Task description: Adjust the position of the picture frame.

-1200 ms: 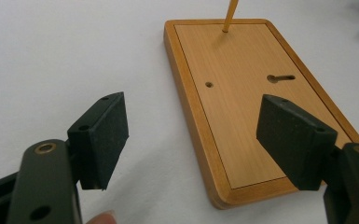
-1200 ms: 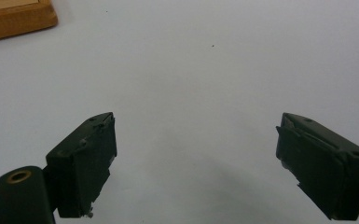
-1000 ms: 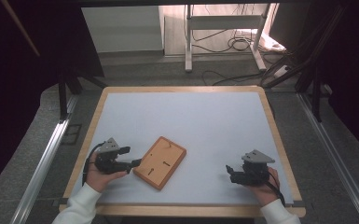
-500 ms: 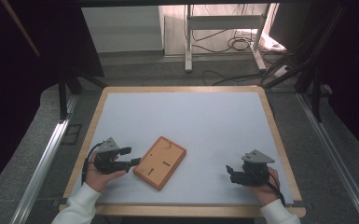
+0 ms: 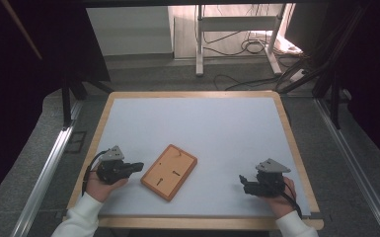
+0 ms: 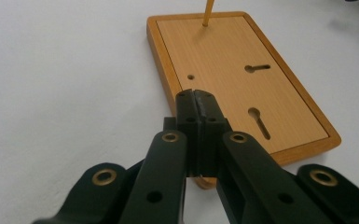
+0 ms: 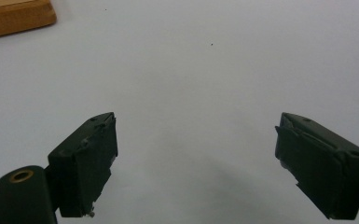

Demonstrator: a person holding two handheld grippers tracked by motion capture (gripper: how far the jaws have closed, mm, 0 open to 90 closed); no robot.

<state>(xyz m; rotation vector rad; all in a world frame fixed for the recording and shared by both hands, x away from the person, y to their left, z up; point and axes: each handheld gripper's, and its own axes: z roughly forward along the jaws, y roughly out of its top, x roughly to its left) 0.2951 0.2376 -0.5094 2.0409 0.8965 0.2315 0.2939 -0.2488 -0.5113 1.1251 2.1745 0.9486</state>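
Observation:
A flat wooden board (image 5: 169, 171) with two keyhole slots and a thin upright peg lies on the white table top, left of centre near the front. In the left gripper view the board (image 6: 242, 70) sits just past my jaws, with the peg (image 6: 207, 13) at its far end. My left gripper (image 5: 139, 166) is shut with nothing in it, its tips (image 6: 196, 99) pressed together over the board's near edge. My right gripper (image 5: 242, 181) rests far to the right, open over bare table (image 7: 193, 140), a board corner (image 7: 14, 18) showing far off.
The table (image 5: 192, 94) has a raised wooden rim all round. Metal rails run along both sides on the floor. A white stand and loose cables lie beyond the far edge.

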